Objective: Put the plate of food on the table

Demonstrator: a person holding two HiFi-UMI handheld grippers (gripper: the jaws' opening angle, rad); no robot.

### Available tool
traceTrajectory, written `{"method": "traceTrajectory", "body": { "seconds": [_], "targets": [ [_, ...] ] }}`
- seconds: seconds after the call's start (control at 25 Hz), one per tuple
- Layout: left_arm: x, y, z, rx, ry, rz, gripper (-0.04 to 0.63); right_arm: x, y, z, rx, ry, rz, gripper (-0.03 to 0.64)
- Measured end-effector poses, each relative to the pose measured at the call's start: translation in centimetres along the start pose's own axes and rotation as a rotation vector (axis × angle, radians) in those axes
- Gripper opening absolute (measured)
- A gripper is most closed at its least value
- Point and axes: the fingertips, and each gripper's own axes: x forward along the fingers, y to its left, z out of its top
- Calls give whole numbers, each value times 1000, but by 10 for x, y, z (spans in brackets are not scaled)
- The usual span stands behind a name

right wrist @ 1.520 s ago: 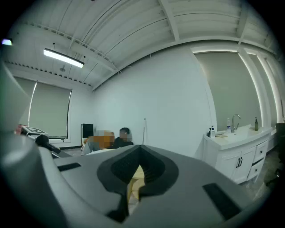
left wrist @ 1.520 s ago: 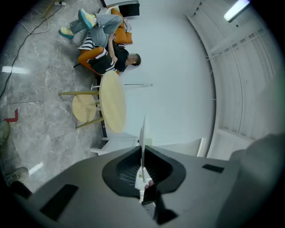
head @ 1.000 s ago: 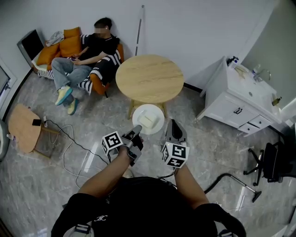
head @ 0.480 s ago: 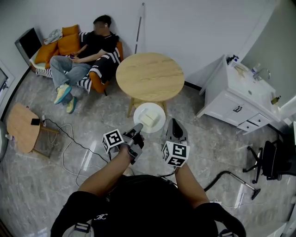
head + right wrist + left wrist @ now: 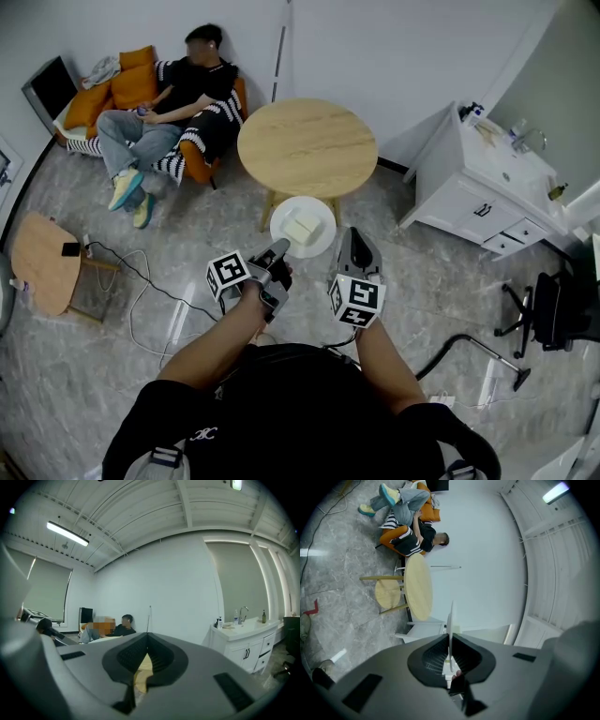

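Out in front of me, just short of the round light-wood tabletop [image 5: 307,148], my left claw [image 5: 278,249] is clamped on the near rim of the round white plate [image 5: 319,211]. In the left gripper view the plate [image 5: 450,613] shows up edge-on as a thin white line running straight into the claw [image 5: 450,637], with both ribbed pads pressed against it, so the claw is nearly closed with only the rim's thickness between its halves. A pale, blocky piece of food [image 5: 300,229] sits around the middle of the plate.

The plate isn't on the tabletop. From the head view it's up in the air over the grey marble-look floor [image 5: 112,375], right by the tabletop's near edge.

My right claw [image 5: 354,234] is just to the right of the plate, not touching it as far as I can see. In the right gripper view its halves [image 5: 147,634] meet at the tips with nothing pinched between them, just a bit of tabletop [image 5: 140,667] showing through the gap lower down.
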Motion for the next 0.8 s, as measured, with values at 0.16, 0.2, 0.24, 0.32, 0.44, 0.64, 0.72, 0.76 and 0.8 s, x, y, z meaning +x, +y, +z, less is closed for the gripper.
{"method": "traceTrajectory", "body": {
  "seconds": [0.16,0.2,0.24,0.32,0.44,0.64,0.72,0.76,0.8],
  "targets": [
    [-4,2,11,-4,21,-1,23,3,10,0,-19,-11,-47,3],
    [-6,3,15,-2,28,-3,23,4,14,-1,-26,-11,-56,3],
    [-7,3,18,-2,34,-4,23,5,18,-1,-30,-10,-65,3],
    [-11,3,26,-2,45,-8,23,8,26,-1,-29,-9,-80,3],
    [-13,4,32,-1,68,-8,23,11,33,-2,-16,-9,-86,3],
    [-13,8,34,3,108,4,23,7,39,-6,-20,-10,-108,3],
    [-14,9,38,-5,112,0,23,7,45,-7,-11,-9,-104,3],
    [-15,9,40,-12,113,-4,23,6,48,-7,0,-8,-94,3],
    [-15,9,40,-20,116,-7,23,6,50,-8,15,-5,-79,3]
  ]
}}
